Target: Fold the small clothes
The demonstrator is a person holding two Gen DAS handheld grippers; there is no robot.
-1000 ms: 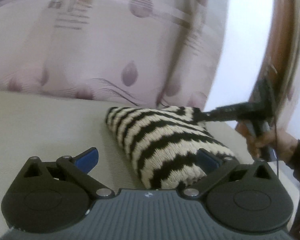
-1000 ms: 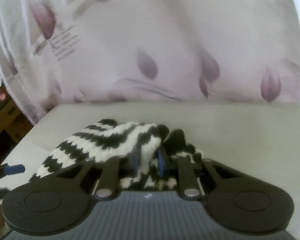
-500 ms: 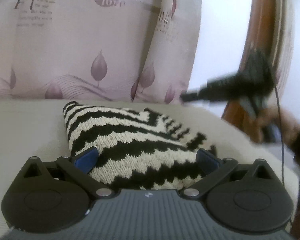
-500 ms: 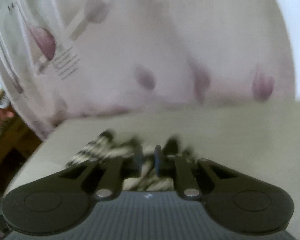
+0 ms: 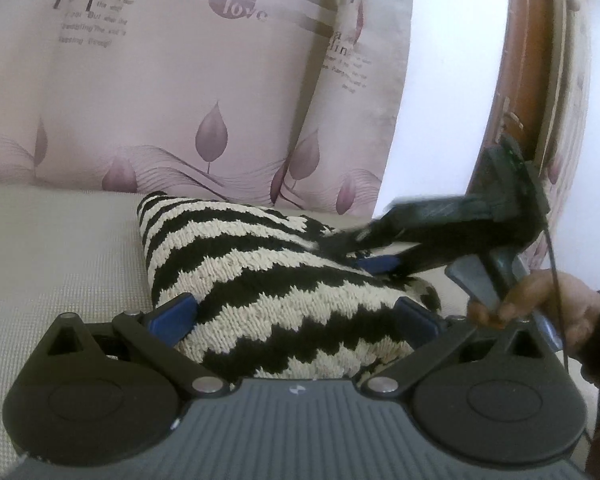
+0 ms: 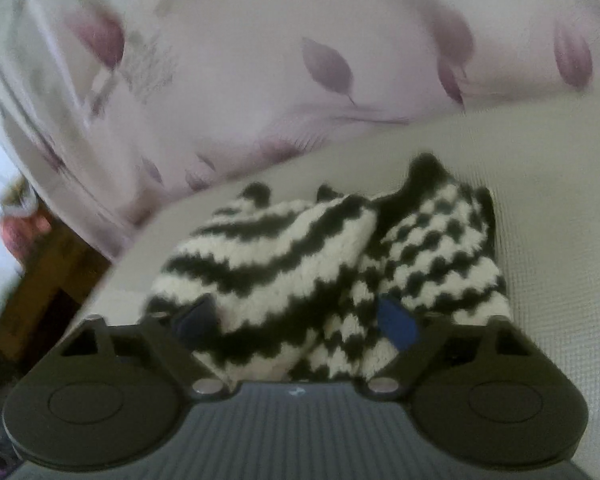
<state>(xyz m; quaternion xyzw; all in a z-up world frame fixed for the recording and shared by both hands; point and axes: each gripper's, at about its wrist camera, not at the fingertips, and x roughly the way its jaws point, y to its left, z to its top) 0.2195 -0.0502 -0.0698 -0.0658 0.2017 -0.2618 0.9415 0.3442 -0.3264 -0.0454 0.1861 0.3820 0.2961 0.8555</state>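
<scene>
step: pressing the fold flat | thing: striped knit [image 5: 268,276] lies bunched on the cream cushion [image 5: 52,264], near the flowery curtain [image 5: 204,80] | left gripper [image 5: 296,316]: spread wide, holding nothing | right gripper [image 6: 300,320]: spread wide, holding nothing | tip: pinch the thick near edge gently, then smooth outward.

A home, likely a sitting room. Beyond the claw's tips stand pale pink cushions [image 5: 172,92] printed with leaves and the word "love", on a beige woven seat [image 5: 60,256]; to the right rises a curved wooden frame [image 5: 528,60].
</scene>
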